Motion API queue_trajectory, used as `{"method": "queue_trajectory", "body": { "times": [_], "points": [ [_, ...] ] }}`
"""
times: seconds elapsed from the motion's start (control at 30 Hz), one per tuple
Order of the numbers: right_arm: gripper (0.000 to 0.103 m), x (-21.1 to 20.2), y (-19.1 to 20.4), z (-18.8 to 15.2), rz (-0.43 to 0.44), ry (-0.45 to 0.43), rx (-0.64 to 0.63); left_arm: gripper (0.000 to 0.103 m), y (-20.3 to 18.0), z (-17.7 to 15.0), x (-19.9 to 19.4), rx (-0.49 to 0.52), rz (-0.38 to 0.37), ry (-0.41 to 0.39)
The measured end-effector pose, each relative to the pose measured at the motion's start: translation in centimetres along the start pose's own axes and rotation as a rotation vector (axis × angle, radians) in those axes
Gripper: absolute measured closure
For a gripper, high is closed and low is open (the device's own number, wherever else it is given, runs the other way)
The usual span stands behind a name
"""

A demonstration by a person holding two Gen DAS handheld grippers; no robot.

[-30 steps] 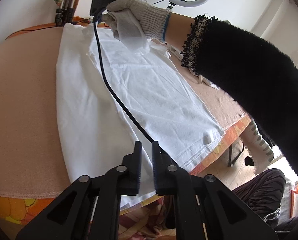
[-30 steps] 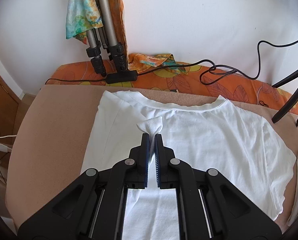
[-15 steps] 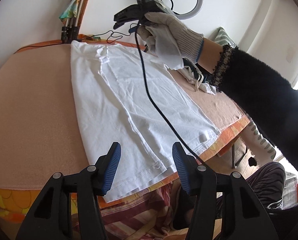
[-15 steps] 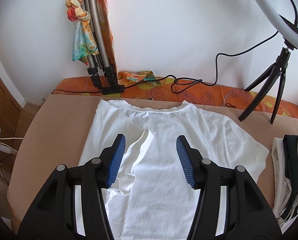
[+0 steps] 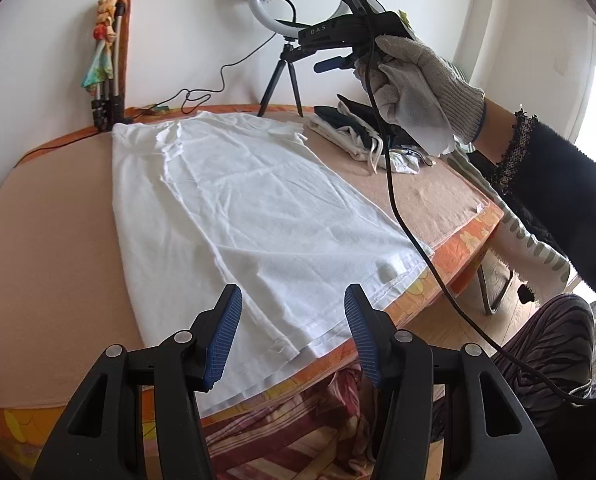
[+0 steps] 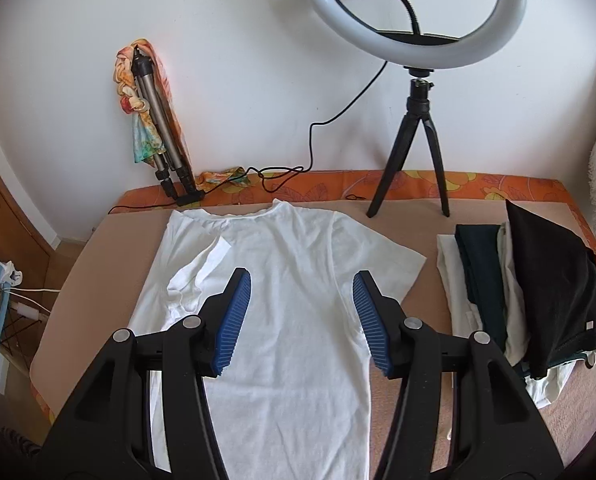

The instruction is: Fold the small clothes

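Observation:
A white T-shirt (image 6: 298, 280) lies flat on the tan-covered table (image 6: 110, 248), neck toward the wall. Its left sleeve (image 6: 214, 256) is folded in over the chest, and its right sleeve (image 6: 386, 264) is spread out. My right gripper (image 6: 302, 312) hangs open above the shirt's middle, with nothing between its blue pads. In the left wrist view the shirt (image 5: 258, 216) runs away from me. My left gripper (image 5: 294, 320) stands open above its hem at the near table edge and holds nothing. A gloved hand (image 5: 414, 88) holds the right gripper high over the far right of the table.
A pile of dark and light clothes (image 6: 538, 300) sits at the right of the table. A ring light on a small tripod (image 6: 414, 140) stands at the back, and a folded tripod with a scarf (image 6: 158, 132) leans on the wall. A black cable (image 5: 394, 184) hangs over the shirt's right edge.
Both grippers have opened. The right one let go of the sleeve, which now lies folded on the shirt, and drew back and up. The left one rose a little from the hem.

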State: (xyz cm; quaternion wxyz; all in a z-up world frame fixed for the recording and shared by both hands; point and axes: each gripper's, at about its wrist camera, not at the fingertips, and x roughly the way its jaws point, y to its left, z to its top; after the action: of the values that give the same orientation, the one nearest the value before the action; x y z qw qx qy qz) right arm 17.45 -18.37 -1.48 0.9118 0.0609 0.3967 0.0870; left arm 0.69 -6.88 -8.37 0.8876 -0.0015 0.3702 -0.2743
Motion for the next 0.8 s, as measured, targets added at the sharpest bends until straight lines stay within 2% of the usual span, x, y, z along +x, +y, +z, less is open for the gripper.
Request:
{"method": "queue_trajectory", "body": {
  "times": [0.23,0.47,0.63,0.8],
  "points": [
    [0.047,-3.5,-6.0,-1.7,-0.004,-0.017,0.037,0.051,-5.2,1.6,3.8,0.061,-0.058,0.013],
    [0.047,-5.1,-10.1,-2.6,-0.022,-0.009,0.037,0.051,-11.4,2.4,8.8,0.148,-0.119,0.075],
    [0.047,-5.3,-12.6,-2.4,-0.027,-0.007,0.047,0.051,-13.9,2.6,12.2,0.188,-0.103,0.119],
    [0.047,-3.2,-13.4,-1.7,0.002,0.013,0.017,0.051,-15.0,2.3,14.9,0.215,-0.069,0.17]
  ]
}}
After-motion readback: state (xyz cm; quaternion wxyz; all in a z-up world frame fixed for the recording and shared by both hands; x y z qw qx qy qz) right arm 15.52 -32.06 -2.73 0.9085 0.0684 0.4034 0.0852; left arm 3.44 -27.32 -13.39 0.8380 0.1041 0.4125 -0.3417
